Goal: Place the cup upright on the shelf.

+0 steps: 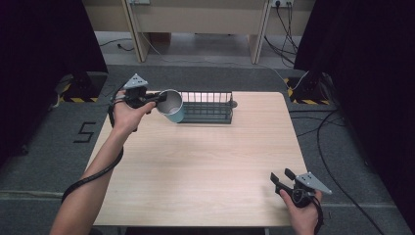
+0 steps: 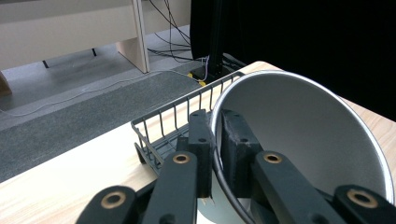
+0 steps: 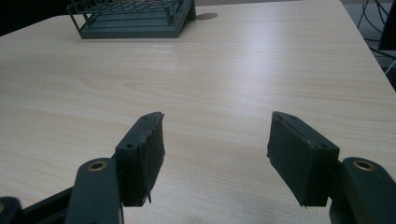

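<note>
A blue cup (image 1: 171, 105) is held by its rim in the left gripper (image 1: 157, 97), with one of the fingers (image 2: 238, 147) inside the cup and one outside. The cup is lifted and tipped on its side, just by the left end of a dark wire basket (image 1: 208, 108) at the far edge of the table (image 1: 195, 166). The right gripper (image 1: 282, 179) is kept near the table's front right corner, its fingers spread wide with nothing between them, well apart from the basket

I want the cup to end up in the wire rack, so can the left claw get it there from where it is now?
Probably yes. The left claw grips the cup by its rim, tilted, right beside the rack's near end. The rack looks open on top, with nothing between them.
</note>
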The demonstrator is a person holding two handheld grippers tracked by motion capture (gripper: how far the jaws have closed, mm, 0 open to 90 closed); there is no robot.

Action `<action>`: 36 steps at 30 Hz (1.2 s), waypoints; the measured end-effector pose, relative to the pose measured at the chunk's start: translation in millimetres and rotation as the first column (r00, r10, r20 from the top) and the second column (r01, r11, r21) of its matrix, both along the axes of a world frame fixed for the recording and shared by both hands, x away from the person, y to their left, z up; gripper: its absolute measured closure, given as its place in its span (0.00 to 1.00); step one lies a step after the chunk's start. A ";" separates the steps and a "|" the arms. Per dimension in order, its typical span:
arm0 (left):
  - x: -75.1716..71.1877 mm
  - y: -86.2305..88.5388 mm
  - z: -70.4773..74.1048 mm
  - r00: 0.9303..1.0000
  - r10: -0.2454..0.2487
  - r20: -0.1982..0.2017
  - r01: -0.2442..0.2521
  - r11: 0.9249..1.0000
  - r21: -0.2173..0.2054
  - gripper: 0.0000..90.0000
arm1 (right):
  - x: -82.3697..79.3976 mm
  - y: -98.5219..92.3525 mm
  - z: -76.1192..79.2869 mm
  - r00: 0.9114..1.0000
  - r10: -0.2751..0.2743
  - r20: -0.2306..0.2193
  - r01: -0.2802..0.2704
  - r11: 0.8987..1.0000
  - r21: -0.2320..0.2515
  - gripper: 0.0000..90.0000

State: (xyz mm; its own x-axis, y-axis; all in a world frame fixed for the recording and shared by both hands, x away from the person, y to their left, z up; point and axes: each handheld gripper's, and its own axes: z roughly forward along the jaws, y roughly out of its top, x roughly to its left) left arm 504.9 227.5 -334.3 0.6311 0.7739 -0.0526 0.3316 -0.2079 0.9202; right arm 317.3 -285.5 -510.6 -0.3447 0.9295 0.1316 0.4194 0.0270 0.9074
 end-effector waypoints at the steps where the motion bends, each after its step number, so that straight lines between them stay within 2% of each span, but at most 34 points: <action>1: 1.5 -1.1 1.0 1.000 0.001 0.000 -0.001 1.000 0.000 0.92 | 0.0 0.0 0.0 1.000 0.000 -0.003 0.000 1.000 0.001 0.41; 36: 29.5 -20.9 9.9 1.000 0.012 0.004 -0.012 1.000 -0.006 0.92 | 0.1 -0.3 0.2 1.000 -0.001 -0.010 0.001 1.000 0.009 0.41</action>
